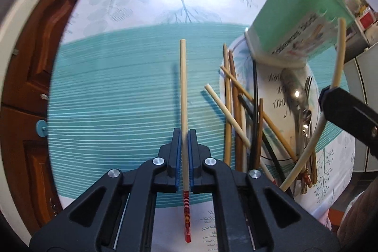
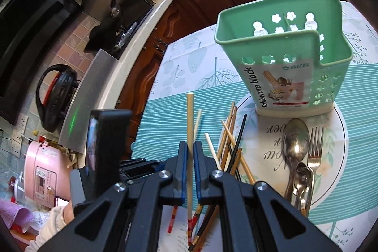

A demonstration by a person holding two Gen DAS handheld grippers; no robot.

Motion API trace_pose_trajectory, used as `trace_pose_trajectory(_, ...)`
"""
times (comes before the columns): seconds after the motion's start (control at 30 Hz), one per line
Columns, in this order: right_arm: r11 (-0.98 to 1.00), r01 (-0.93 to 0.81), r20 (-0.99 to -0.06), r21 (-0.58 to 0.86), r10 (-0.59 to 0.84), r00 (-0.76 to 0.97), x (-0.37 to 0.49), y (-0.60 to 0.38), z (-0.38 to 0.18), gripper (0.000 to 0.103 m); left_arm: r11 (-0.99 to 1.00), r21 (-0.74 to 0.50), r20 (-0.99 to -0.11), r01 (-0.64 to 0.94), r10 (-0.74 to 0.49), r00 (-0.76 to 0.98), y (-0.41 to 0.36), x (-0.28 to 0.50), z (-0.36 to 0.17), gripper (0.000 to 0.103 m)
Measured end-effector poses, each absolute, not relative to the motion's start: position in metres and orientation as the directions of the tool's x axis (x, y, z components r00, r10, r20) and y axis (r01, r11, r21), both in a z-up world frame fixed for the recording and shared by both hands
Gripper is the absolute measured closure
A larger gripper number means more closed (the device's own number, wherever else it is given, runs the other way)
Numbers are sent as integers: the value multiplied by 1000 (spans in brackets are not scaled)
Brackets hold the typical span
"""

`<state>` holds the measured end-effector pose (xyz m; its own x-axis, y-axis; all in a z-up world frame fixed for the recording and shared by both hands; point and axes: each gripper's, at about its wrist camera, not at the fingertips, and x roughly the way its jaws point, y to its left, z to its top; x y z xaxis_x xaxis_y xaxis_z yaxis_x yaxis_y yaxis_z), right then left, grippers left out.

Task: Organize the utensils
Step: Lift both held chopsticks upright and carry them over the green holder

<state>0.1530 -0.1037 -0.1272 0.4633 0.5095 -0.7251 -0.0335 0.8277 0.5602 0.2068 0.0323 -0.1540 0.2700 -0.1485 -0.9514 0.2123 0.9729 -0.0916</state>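
Left gripper (image 1: 185, 134): clamping one pale chopstick (image 1: 183, 86) between blue pads, jaws nearly together, red-banded end trailing back toward the camera, plain tip pointing out over the teal striped placemat (image 1: 113, 96). Open mat lying to the left and ahead of that tip; table edge and dark wood cabinet doors (image 1: 30, 77) bordering the far left.

Right gripper (image 2: 190, 148): pinching a second pale chopstick (image 2: 190, 115) in narrow jaws, stick standing nearly upright above the heap.

Remaining chopsticks (image 2: 230, 141): lying crossed in a loose pile of pale, brown and black sticks, straddling the left rim of the round printed mat (image 2: 340, 124), just right of both grippers.

Green utensil holder (image 2: 283, 53): standing upright at the far edge of the round mat, labelled "Tableware block", compartments showing empty.

Spoons (image 2: 296, 143) and fork (image 2: 315, 145): lying side by side on the round mat, directly in front of the holder, handles toward the camera.
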Motion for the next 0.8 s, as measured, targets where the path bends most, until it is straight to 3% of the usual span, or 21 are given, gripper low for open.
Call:
trace_pose_trajectory(0.37, 823, -149, -605, 548, 513, 609, 124, -113, -76, 98, 978, -75, -775, 196, -181, 606, 37, 162, -53, 101)
trace_pose_trajectory(0.8, 919, -149, -344, 364, 282, 896, 127, -173, 39, 98, 948, -140, -414, 285, -317, 853, -25, 182, 97, 100)
